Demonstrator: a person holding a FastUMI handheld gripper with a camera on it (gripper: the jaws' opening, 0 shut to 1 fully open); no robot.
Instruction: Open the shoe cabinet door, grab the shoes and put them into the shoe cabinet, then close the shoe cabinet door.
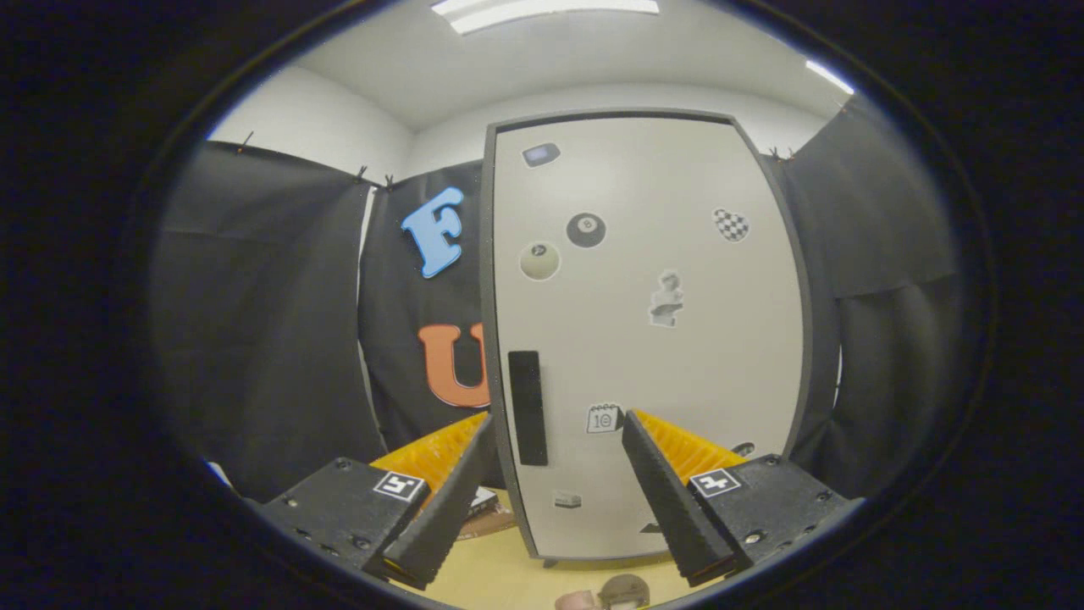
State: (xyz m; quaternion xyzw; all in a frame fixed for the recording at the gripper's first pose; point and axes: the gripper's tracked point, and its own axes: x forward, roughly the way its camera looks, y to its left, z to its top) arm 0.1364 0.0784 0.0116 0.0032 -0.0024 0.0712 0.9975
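Fingers (555, 424) spread, nothing btwn | cabinet door (652, 322) shut, just ahead | handle (527, 407) btwn fingers

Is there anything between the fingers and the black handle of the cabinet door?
Nothing visible stands in the way. The gripper is open, and the black handle on the shut cabinet door lies just ahead, between the fingers and nearer the left one.

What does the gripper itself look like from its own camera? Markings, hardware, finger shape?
The gripper has two long wedge-shaped fingers with ribbed inner pads. Each sits on a blocky mount with visible screws, and each mount carries a square black-and-white fiducial tag. No cables are visible. The fingers stand open.
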